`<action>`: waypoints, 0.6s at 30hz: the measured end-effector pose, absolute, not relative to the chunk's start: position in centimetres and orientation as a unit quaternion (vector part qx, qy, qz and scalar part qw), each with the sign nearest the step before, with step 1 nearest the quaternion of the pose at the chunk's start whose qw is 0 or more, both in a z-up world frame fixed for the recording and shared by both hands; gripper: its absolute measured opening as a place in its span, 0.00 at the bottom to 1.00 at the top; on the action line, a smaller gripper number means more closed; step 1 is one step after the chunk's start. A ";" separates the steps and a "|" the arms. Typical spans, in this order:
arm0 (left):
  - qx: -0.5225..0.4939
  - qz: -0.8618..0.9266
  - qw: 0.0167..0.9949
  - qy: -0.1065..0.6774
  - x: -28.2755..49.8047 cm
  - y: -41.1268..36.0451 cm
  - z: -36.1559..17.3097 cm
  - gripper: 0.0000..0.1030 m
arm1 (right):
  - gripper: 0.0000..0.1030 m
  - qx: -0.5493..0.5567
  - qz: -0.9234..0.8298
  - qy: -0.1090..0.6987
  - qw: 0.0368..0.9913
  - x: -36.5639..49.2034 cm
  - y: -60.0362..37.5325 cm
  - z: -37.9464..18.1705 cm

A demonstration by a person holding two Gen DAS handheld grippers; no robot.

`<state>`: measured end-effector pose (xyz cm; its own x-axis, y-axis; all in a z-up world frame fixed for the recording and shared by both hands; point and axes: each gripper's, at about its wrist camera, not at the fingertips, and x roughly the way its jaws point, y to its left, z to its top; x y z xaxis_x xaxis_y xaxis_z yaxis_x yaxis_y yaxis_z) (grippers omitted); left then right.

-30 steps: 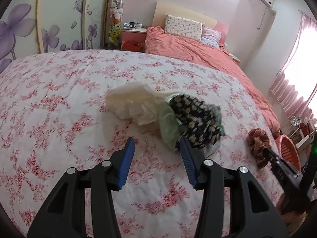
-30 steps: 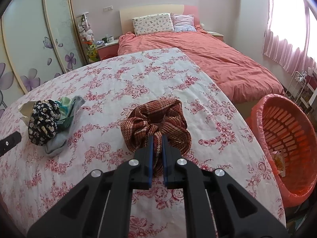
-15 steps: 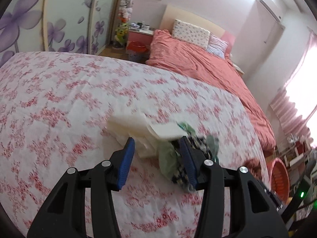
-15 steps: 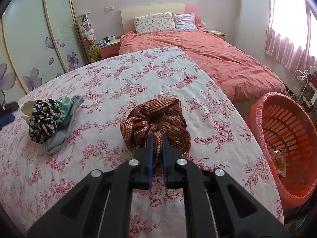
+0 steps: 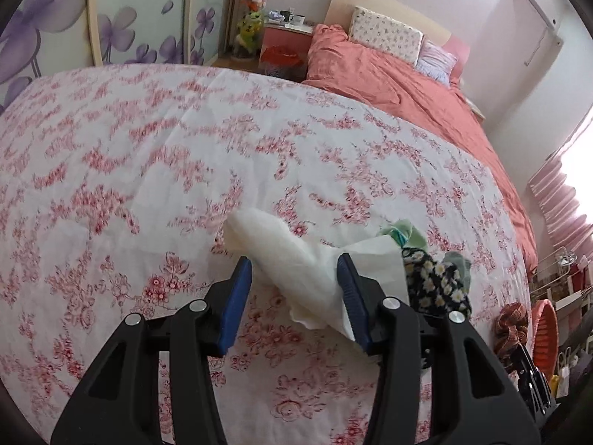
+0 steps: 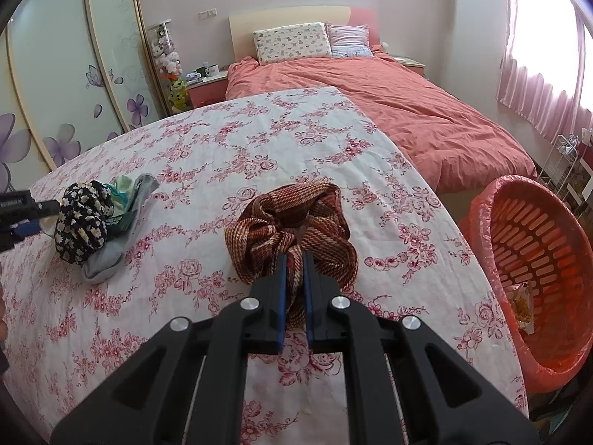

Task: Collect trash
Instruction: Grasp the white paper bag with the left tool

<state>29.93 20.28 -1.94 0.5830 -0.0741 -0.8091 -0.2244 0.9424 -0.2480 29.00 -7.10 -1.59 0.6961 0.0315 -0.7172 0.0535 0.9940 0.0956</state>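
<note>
Tissue (image 5: 296, 259) lies crumpled on the flowered bedspread (image 5: 148, 170), between the blue pads of the left gripper (image 5: 294, 272), whose jaws are opening around it and do not yet press on it. Just beside it sits a daisy-print scrunchie (image 5: 435, 285) with a grey-green cloth (image 5: 457, 265). If the jaws shut here, the right-hand pad could catch the scrunchie or the cloth along with the tissue, so that something that is no trash gets carried off. A shallow bite might also tear the thin paper or pinch the bedspread. The right gripper (image 6: 294, 270) is clamped narrow on a brown woven scrunchie (image 6: 292, 222). The orange basket (image 6: 537, 259), with a wrapper already inside, stands off the bed's right edge, well apart from the tissue, so a loose hold could drop it on the way.
</note>
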 end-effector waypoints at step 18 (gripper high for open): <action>-0.238 -0.037 0.861 0.448 29.5 19.6 -4.0 0.51 | 0.09 0.053 -0.006 0.390 0.919 29.0 -7.1 -1.6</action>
<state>29.49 19.59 -4.04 0.5953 -0.2761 -0.7545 -0.1498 0.8845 -0.4419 29.00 -7.07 -1.59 0.6963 0.0304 -0.7171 0.0529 0.9942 0.0935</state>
